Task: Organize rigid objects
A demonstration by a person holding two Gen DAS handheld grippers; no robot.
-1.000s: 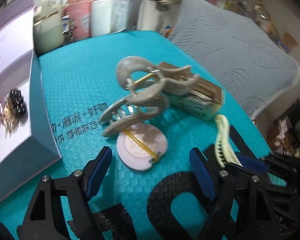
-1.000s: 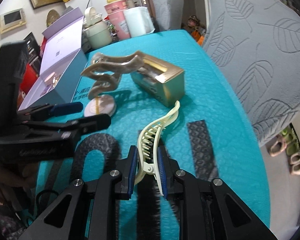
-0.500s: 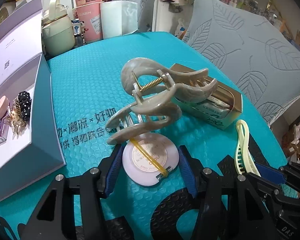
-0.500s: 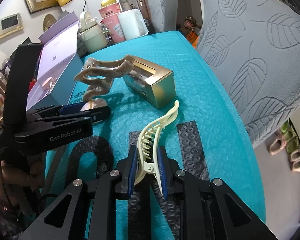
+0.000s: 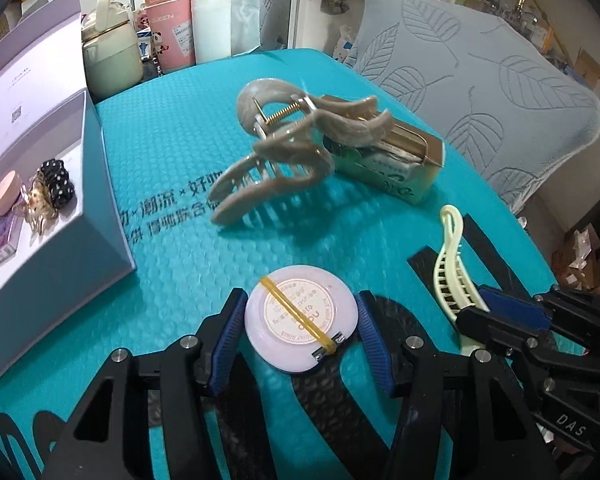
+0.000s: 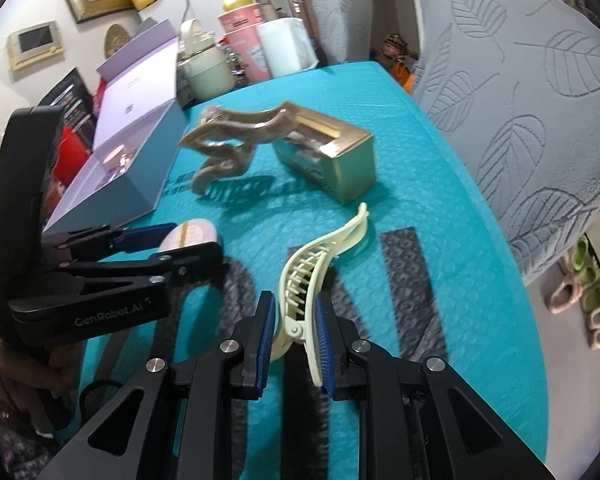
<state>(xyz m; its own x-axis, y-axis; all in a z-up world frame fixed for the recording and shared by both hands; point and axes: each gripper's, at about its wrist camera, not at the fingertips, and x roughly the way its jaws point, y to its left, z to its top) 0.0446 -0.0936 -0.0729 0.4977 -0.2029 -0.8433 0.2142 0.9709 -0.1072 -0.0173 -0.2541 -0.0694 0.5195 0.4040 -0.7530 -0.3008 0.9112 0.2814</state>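
Since the earlier frame the left gripper [image 5: 300, 334] has closed in from a wide spread and come back toward the near edge with the round pink compact [image 5: 301, 328] clamped between its blue pads; the compact, which lay under the beige claw clip [image 5: 278, 164], is now well clear of it and nearer the camera; the claw clip stands farther off, leaning on the gold box [image 5: 396, 164]; the right gripper [image 6: 294, 340] is nearly shut on the hinge end of the pale yellow hair clip [image 6: 320, 268], much as before.

The compact is held only by its curved rim, so I judge it could squirt forward out of the pads if they loosen or the wrist tips; the yellow band [image 5: 300, 308] across its face might snag on a pad; the claw clip looks unsteady and may topple off the gold box if the teal mat [image 5: 172, 152] is jogged; the yellow clip is gripped at one end only and could swing or spring open.

The open lavender box [image 5: 80, 216] at the left, holding a scrunchie and small items, is cut off by the frame edge; whether the compact is off the mat I cannot tell; the claw clip is blurred in the right view; the compact's label is unreadable.
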